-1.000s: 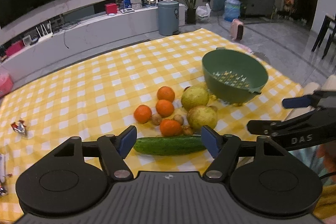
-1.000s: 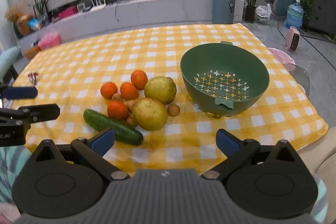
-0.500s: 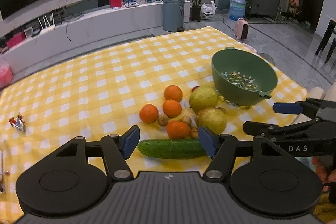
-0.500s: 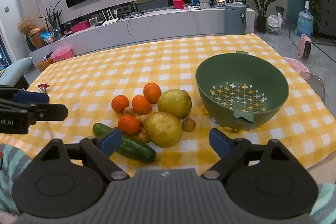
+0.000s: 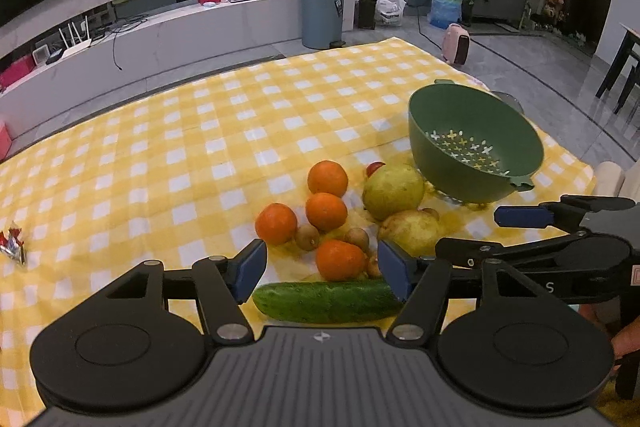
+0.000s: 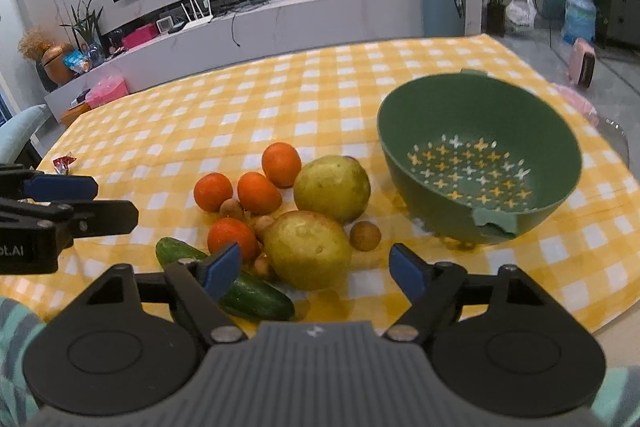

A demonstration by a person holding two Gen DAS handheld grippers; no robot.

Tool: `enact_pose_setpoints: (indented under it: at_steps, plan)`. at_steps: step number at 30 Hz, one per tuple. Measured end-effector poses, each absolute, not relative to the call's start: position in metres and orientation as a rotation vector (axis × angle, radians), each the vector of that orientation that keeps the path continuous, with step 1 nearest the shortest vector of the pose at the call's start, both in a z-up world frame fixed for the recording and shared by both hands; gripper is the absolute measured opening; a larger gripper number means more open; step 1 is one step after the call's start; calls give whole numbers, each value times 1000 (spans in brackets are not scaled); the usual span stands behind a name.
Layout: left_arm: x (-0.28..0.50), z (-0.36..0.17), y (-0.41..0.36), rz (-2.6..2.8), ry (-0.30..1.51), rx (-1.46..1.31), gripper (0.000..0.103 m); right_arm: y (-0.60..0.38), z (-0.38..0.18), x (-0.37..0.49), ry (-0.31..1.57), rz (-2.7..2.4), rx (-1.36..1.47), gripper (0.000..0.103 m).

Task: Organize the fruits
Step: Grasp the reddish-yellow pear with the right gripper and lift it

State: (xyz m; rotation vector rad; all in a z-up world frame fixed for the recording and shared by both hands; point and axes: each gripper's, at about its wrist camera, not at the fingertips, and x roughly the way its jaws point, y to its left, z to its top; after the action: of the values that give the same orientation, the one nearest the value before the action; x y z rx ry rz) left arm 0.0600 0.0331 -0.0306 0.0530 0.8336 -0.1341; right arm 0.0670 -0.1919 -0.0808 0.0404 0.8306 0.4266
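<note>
- Left gripper [image 5: 322, 269], right gripper [image 6: 314, 269]: jaws apart, nothing held, hovering at near table edge.
- Just ahead: long green cucumber [image 5: 328, 301], then round orange mandarins [image 6: 258, 193], yellow-green pears [image 6: 306, 249], small brown longans [image 6: 365, 235], piled on yellow checked cloth [image 6: 320, 103].
- Likely step: approach for first pick; next needs closing on one fruit.
- Farther right: green perforated plastic colander [image 6: 480, 115], empty.

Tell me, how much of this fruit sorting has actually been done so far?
Nothing looks done yet: the green colander holds no fruit. Neither open tool, left or right, grips anything. Everything is left: four oranges, two pears, the small brown fruits and a cucumber sit clustered on the checked cloth.
</note>
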Motion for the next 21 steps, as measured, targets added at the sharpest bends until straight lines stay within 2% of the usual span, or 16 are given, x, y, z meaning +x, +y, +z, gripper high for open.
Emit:
enact_pose_setpoints:
  at_steps: [21]
  plan:
    - [100, -66, 40, -178, 922, 52, 75, -168, -124, 116, 961, 445, 95, 76]
